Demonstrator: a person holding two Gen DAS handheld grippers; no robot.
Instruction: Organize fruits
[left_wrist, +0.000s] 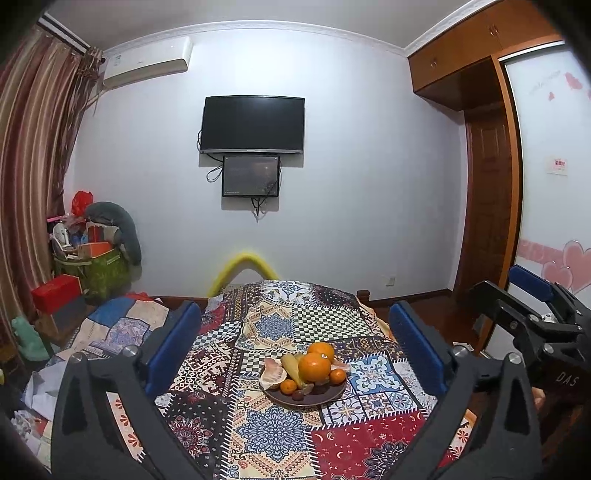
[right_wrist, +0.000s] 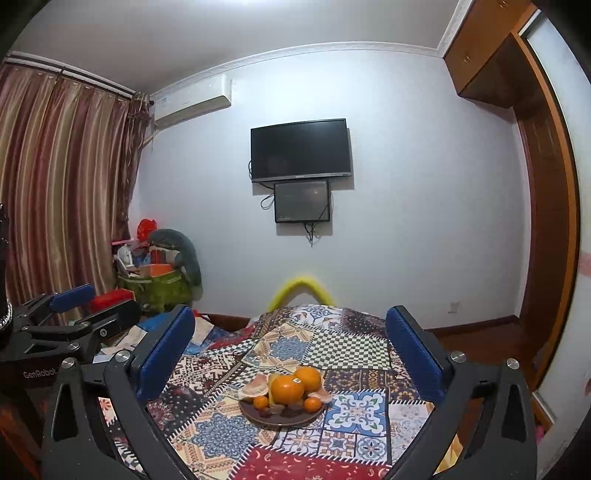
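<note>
A dark round plate (left_wrist: 325, 397) (right_wrist: 255, 413) sits on a table covered with a patchwork cloth (left_wrist: 280, 435) (right_wrist: 221, 432). Piled on the plate are two big oranges (left_wrist: 314, 366) (right_wrist: 287, 389), small tangerines (left_wrist: 288, 386) (right_wrist: 312, 404), peeled pomelo pieces (left_wrist: 272, 373) (right_wrist: 253, 387), a yellow-green fruit and some dark small fruits. My left gripper (left_wrist: 295, 343) is open, held back from the plate, nothing between its blue pads. My right gripper (right_wrist: 290, 347) is open too, empty, short of the plate. Each gripper shows at the edge of the other's view.
A yellow padded chair back (left_wrist: 243, 266) (right_wrist: 299, 290) rises behind the table. A heap of boxes, bags and a grey cushion (left_wrist: 96, 251) (right_wrist: 159, 269) lies at the left by the striped curtain. A wooden wardrobe and door (left_wrist: 487, 192) stand at the right.
</note>
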